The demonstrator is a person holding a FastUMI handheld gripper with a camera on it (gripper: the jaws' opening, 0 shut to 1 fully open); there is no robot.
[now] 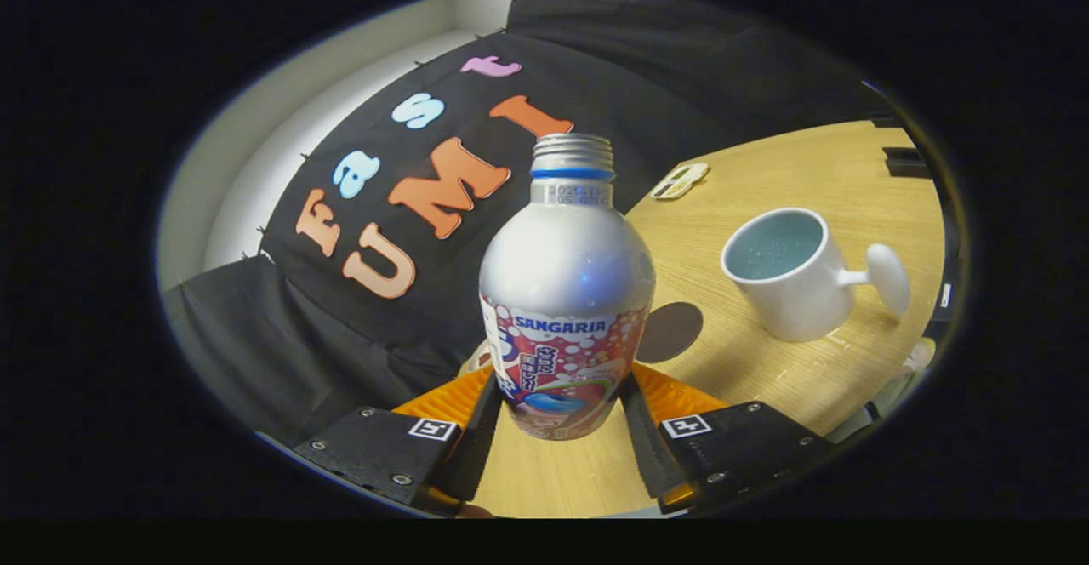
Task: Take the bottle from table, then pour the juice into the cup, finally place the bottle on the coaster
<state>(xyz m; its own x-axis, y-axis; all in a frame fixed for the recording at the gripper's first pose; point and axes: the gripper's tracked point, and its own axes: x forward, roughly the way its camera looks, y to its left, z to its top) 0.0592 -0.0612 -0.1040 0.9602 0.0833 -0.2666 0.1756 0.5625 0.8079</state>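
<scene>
A silver metal bottle with a threaded, uncapped neck and a red patterned label stands between my fingers, lifted off the wooden table and tilted with the view. My gripper is shut on the bottle's lower body, one finger pressing each side. Beyond and to the right, a white cup with a pale blue inside and a knobbed handle stands on the table. A dark round coaster lies on the table just behind the bottle, between it and the cup.
A small flat card-like object lies near the table's far edge by the black cloth wall. A dark object sits at the table's far right edge.
</scene>
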